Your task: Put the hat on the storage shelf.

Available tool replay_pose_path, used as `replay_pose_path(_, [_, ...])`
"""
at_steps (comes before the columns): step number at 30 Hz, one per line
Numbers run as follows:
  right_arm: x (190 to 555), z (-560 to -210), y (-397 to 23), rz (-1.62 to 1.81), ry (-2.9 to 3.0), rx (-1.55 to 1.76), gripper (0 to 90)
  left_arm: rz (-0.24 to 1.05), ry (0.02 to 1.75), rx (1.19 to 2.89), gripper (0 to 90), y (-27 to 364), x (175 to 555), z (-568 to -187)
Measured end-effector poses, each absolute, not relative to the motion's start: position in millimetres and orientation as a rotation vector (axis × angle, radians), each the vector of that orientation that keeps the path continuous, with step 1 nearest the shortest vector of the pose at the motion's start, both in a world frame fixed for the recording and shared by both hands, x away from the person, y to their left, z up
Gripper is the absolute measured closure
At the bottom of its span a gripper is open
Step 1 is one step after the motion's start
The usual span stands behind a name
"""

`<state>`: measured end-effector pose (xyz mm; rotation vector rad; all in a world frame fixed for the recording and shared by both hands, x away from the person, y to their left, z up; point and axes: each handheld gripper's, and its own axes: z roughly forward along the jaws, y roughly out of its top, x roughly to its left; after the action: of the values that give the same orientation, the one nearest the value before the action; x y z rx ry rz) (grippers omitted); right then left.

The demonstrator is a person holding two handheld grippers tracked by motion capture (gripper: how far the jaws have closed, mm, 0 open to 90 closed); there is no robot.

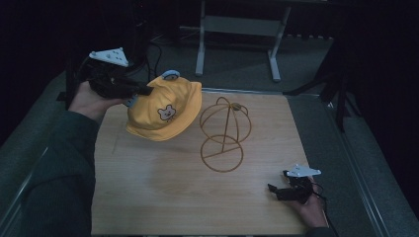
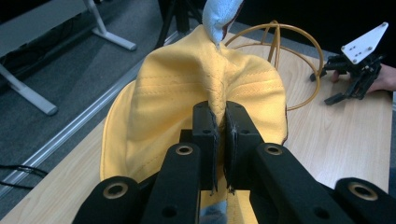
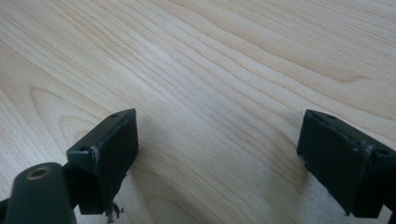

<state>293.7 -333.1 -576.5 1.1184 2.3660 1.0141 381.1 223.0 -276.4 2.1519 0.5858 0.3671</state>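
A yellow child's hat with a bear face and pale blue ears hangs in the air over the table's back left, tilted. My left gripper is shut on a fold of its crown; in the left gripper view the yellow hat fabric is pinched between my left gripper's two pads. Just right of the hat stands a gold wire hat stand, a dome on a ring base, and the same wire stand shows behind the hat. My right gripper rests open near the table's front right corner, its pads wide apart over bare wood.
The wooden table has metal rails along its edges. A grey desk frame stands on the floor behind it. The person's dark sleeve covers the front left. My right gripper appears far off in the left gripper view.
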Motion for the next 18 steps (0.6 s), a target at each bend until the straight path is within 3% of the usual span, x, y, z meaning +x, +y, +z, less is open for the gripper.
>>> replay_pose_path(18, [293.6, -576.5, -332.9, 1.015, 2.366, 1.122, 12.4, 0.354, 0.514, 2.179, 84.2, 201.3, 385.2, -257.0])
